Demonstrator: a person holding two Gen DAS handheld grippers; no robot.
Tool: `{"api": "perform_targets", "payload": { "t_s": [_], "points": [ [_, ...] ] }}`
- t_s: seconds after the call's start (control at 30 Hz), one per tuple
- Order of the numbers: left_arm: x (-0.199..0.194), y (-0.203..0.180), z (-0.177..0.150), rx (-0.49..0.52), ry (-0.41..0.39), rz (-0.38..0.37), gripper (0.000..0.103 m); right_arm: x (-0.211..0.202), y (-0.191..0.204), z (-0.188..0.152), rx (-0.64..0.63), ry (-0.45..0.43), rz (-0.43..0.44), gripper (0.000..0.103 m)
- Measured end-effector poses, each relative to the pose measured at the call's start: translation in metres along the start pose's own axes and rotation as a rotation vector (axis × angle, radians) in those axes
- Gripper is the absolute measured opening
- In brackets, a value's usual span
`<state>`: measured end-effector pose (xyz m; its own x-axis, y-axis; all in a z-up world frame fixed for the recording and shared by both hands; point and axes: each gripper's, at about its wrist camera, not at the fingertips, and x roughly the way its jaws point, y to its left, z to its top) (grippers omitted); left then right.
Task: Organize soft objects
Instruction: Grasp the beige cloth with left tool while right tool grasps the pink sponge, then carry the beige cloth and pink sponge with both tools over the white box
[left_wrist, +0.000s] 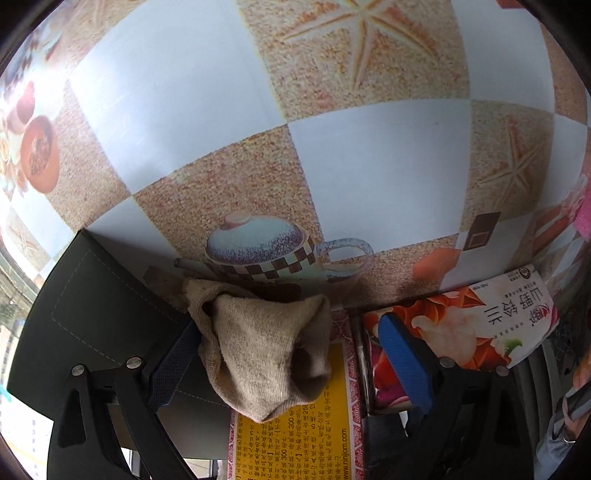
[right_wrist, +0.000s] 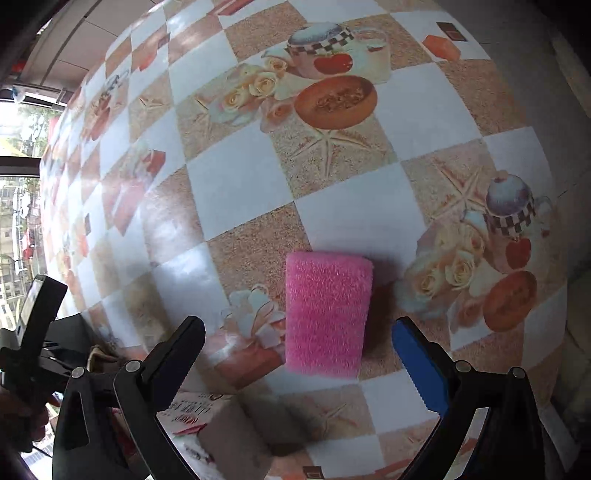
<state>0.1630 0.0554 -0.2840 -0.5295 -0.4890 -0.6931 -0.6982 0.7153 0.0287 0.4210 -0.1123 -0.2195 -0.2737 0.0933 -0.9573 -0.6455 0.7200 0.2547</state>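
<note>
- Left wrist view: black gripper arms fill the bottom edge; the left gripper (left_wrist: 291, 354) stands wide open, blue pads well apart.
- Beige knit cloth (left_wrist: 264, 350), crumpled, sits between the fingers, against the left pad (left_wrist: 173, 365) and clear of the right one. Whether it hangs from that pad or rests on something below, I cannot tell.
- Under it, a yellow printed box (left_wrist: 295, 435) with a red patterned border.
- Dark green box (left_wrist: 92, 314) with stitched seams to the left; a floral tissue pack (left_wrist: 476, 325) behind the right finger.
- Checked tablecloth (left_wrist: 369, 155) with teapot and starfish prints beyond.
- Right wrist view: the right gripper (right_wrist: 299, 354) is spread wide, holding nothing.
- Pink foam sponge (right_wrist: 327, 314) lies flat on the tablecloth between the fingers, touching neither, nearer the right pad (right_wrist: 417, 362).
- Tissue pack corner at bottom left; the other gripper's black frame (right_wrist: 37, 321) at the left edge.
</note>
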Motion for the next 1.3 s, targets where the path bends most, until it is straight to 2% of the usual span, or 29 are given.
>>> {"api": "perform_targets", "payload": {
  "t_s": [0.2,0.27,0.3,0.33,0.37,0.4,0.43,0.57,0.8,0.97,1.23,1.3],
  "points": [
    [-0.001,-0.006,0.011,0.020,-0.012,0.040,0.097,0.003,-0.003,0.001,-0.009,-0.010,0.001,0.102],
    [-0.006,-0.009,0.014,0.018,-0.044,0.047,0.090,0.002,-0.004,0.001,-0.022,-0.013,-0.006,0.098],
    [-0.007,-0.007,0.014,0.013,-0.057,0.053,0.088,0.002,0.002,0.001,-0.023,-0.014,-0.009,0.084],
    [-0.008,-0.004,0.012,0.008,-0.068,0.062,0.079,0.002,0.003,0.000,-0.025,-0.016,-0.020,0.075],
    [-0.009,-0.001,0.011,0.009,-0.075,0.073,0.073,0.000,0.003,0.000,-0.032,-0.024,-0.041,0.071],
    [-0.011,0.003,0.010,0.013,-0.082,0.078,0.070,-0.001,0.004,-0.001,-0.041,-0.031,-0.049,0.059],
    [-0.016,0.009,0.006,0.020,-0.089,0.082,0.063,-0.003,0.004,-0.002,-0.049,-0.037,-0.053,0.045],
    [-0.026,0.024,-0.007,0.043,-0.154,0.111,0.031,-0.008,0.003,-0.004,-0.049,-0.036,-0.035,0.045],
    [-0.063,0.018,-0.034,0.091,-0.374,0.048,0.028,-0.030,0.002,-0.009,-0.028,-0.070,-0.004,0.045],
    [-0.089,-0.006,-0.050,0.125,-0.503,0.024,0.028,-0.047,0.003,-0.013,-0.022,-0.086,0.015,0.045],
    [-0.115,-0.024,-0.093,0.136,-0.618,-0.029,0.028,-0.059,0.002,-0.030,-0.017,-0.101,0.050,0.045],
    [-0.138,-0.043,-0.092,0.130,-0.636,-0.050,0.028,-0.061,0.005,-0.036,-0.024,-0.107,0.054,0.045]
  ]
}}
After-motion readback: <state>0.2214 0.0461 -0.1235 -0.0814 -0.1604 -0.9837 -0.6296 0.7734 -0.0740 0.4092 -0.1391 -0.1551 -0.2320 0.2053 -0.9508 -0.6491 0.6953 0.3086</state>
